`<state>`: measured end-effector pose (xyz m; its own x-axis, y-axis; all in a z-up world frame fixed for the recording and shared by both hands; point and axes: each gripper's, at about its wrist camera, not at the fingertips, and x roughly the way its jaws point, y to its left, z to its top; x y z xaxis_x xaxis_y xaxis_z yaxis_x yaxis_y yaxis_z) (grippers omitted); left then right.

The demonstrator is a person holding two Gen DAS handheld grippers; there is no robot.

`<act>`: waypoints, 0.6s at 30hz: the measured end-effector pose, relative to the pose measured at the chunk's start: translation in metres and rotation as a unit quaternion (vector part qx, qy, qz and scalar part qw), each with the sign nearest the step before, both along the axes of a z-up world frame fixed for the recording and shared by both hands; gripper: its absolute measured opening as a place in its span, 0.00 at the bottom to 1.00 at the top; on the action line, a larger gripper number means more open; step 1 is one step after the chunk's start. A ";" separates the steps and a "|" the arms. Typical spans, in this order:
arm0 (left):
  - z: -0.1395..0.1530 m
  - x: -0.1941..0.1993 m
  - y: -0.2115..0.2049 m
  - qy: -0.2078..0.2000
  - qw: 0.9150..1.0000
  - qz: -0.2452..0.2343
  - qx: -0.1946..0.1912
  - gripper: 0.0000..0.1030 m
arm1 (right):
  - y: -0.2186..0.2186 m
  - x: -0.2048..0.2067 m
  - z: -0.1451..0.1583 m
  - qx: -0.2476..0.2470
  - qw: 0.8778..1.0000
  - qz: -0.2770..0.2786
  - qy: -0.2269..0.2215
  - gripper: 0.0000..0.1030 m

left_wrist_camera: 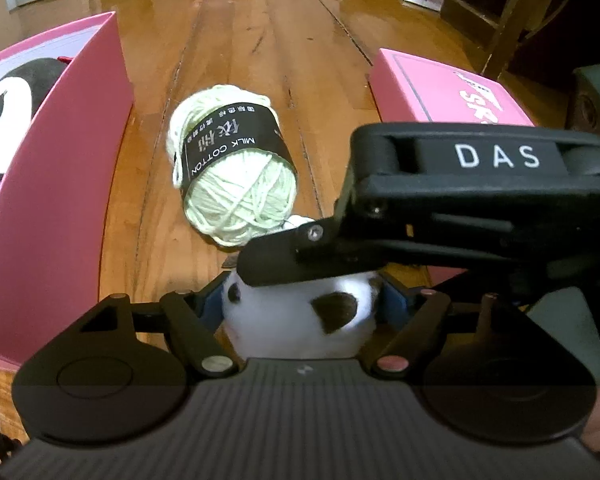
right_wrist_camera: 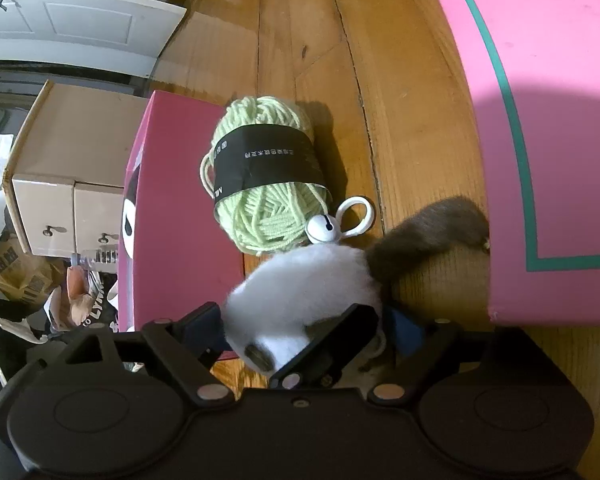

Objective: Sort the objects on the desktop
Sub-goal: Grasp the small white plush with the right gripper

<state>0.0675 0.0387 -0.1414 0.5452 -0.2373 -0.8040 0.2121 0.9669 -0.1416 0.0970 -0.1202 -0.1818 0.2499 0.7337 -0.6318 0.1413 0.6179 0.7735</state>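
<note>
Since both grippers are crowded onto the same thing, the whole question is who actually has it. The little white plush toy (left_wrist_camera: pixel 300 320) with dark patches sits at the bottom centre of the left wrist view, right in the left gripper (left_wrist_camera: pixel 304 304). Its blue pads (left_wrist_camera: pixel 210 308) look pressed against the toy's two sides, so I'd call that one clamped on the toy. The right gripper (right_wrist_camera: pixel 308 330) comes in from the right side of that frame with one black finger laid over the top of the plush. In its own view the jaws stand wide with the toy between them, and I can't see the pads really squeezing, so I read it as open. The toy's long axis in the right wrist view runs from the face at lower centre up toward the right. A dark furry bit (right_wrist_camera: pixel 428 228) (tail or ear, can't tell) reaches the edge of the pink lid (right_wrist_camera: pixel 540 120). A small bell (right_wrist_camera: pixel 322 229) on a white ring lies just beside the green yarn ball (left_wrist_camera: pixel 232 168), which sits straight ahead of both jaws on the wooden surface (left_wrist_camera: pixel 280 40). The open pink box (left_wrist_camera: pixel 60 200) fills the left of the left wrist view, so the left hand is the nearer one. My guess is the next move is a lift and swing left into that box. The right finger should clear off first, and the bell could snag the yarn.
</note>
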 end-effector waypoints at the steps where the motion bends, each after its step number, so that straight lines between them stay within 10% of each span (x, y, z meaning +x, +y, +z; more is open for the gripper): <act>1: 0.000 0.000 -0.001 -0.001 1.000 -0.001 0.000 0.73 | 0.000 -0.001 0.000 -0.001 1.000 -0.001 -0.002 0.87; 18: 0.016 -0.020 0.000 0.001 1.000 0.002 -0.004 0.71 | -0.003 -0.015 0.014 0.006 1.000 0.016 -0.012 0.76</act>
<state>0.0471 0.0390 -0.1255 0.5444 -0.2414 -0.8033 0.2083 0.9666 -0.1493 0.0822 -0.1234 -0.1678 0.2414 0.7492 -0.6168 0.1040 0.6120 0.7840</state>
